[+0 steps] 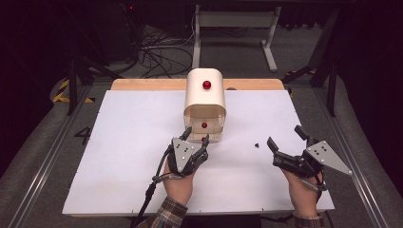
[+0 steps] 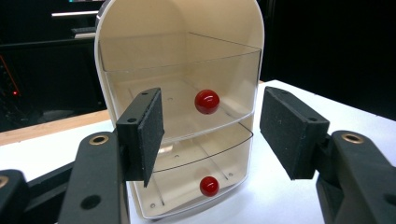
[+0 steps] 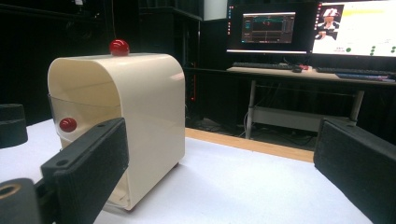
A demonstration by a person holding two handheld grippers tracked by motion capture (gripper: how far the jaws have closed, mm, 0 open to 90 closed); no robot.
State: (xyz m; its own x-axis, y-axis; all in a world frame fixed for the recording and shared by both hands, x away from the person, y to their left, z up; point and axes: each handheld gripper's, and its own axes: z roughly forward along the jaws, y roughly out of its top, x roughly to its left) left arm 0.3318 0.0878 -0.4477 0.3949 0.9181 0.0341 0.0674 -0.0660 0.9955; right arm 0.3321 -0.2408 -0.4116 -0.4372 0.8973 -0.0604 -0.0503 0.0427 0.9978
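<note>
The cream drawer cabinet (image 1: 205, 102) stands at the table's (image 1: 119, 142) middle, toward the far edge. The left gripper (image 1: 196, 139) sits at its near face, jaws parted around the clear drawers (image 2: 187, 140), pads clear of them. The right gripper (image 1: 285, 137) rests spread and empty, well off to the right.

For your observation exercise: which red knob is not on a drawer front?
The red knob on the cabinet's top; the upper drawer knob and lower drawer knob sit on clear drawers.
</note>
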